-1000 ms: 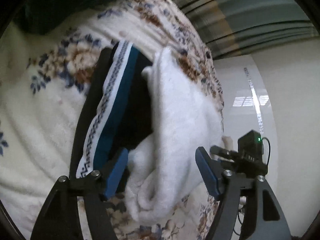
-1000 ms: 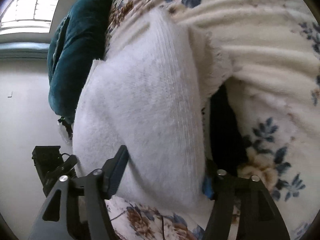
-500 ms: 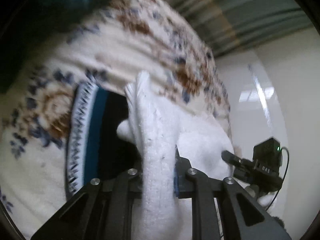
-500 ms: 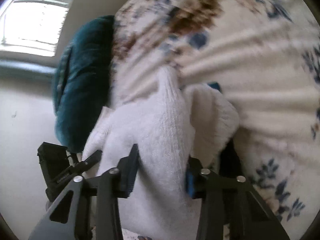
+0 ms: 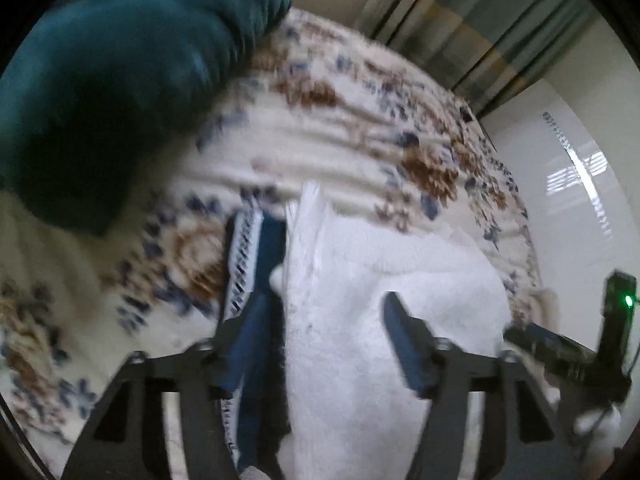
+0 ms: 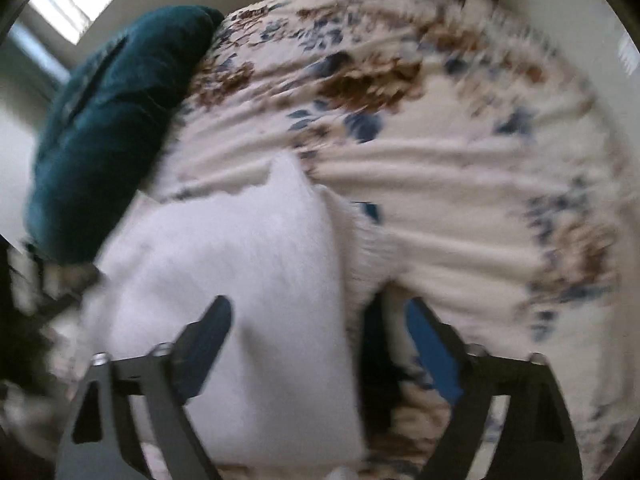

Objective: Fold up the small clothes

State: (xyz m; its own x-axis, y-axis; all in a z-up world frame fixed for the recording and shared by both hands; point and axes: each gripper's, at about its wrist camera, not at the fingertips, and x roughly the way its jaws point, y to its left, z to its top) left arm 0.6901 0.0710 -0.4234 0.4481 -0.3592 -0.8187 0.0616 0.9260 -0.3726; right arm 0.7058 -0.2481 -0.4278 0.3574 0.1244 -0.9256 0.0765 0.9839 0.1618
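While both wrist views are smeared with motion blur, the layout is readable enough. The white knit garment (image 5: 360, 320) lies on the floral blanket (image 5: 340, 148) of the bed, doubled into a thick bundle. Just beside the white garment, partly under its edge, sits a dark garment with a patterned blue-and-white band (image 5: 248, 256). The teal cushion (image 5: 120, 80) is well beyond the white garment, at the bed's far end.

The left gripper (image 5: 320, 344) has its jaws spread wide, straddling the white garment's edge and gripping nothing. The right gripper (image 6: 320, 340) is the same: jaws wide, white cloth between them, not pinched.

My guess: the white piece is about folded, maybe needing a tidy. The dark one looks like it's next.
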